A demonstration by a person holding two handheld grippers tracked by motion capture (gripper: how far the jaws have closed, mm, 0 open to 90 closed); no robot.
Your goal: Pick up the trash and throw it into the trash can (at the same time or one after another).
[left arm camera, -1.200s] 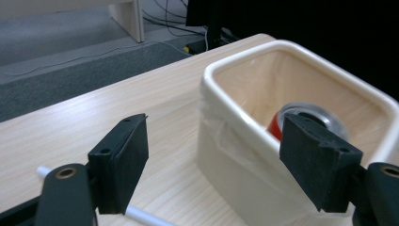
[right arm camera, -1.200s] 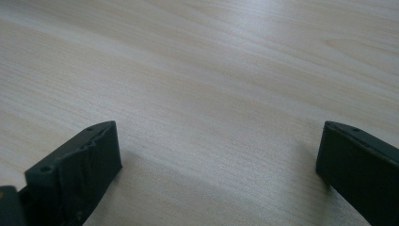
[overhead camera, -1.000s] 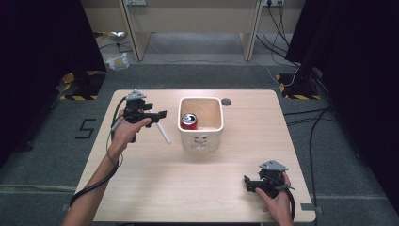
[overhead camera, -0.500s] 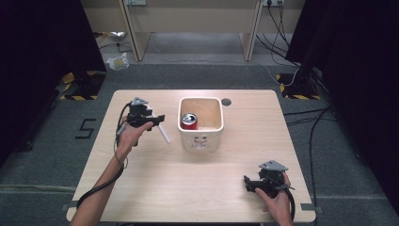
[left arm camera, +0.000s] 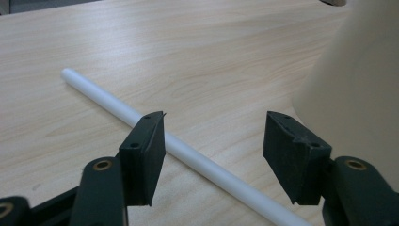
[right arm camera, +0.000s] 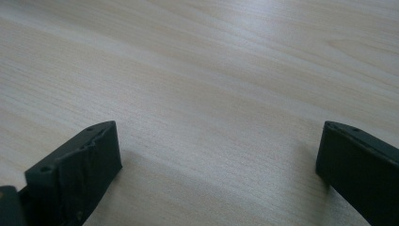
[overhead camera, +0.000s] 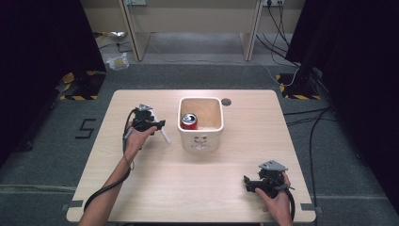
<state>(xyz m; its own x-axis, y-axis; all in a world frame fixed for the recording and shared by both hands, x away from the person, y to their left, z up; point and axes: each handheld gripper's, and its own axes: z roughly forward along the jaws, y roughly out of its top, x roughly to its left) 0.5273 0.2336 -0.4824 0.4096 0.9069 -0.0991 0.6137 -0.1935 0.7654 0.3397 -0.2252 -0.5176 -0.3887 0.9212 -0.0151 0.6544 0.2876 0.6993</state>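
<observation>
We see the left gripper [left arm camera: 211, 160] with its jaws spread wide, holding nothing; a white tube [left arm camera: 155, 141] lies flat on the wooden table [left arm camera: 202, 52] and runs slantwise between them, passing behind the left-hand jaw in the left gripper view. Neither jaw presses on it as far as we can tell. Just to the right of that gripper rises the pale wall of a cream bin [left arm camera: 362, 89]. In the high view we find the left gripper [overhead camera: 157, 127] just left of the bin [overhead camera: 201, 140], with the white tube [overhead camera: 165, 136] on the table beside it, and a red can [overhead camera: 189, 120] standing upright inside the bin at its left side. The right gripper [right arm camera: 216, 165] also has its jaws wide apart with nothing between them, low over bare wood; in the high view it [overhead camera: 251, 184] rests near the table's [overhead camera: 188, 188] front right corner, well apart from the bin, held by the person's right hand [overhead camera: 277, 202]
</observation>
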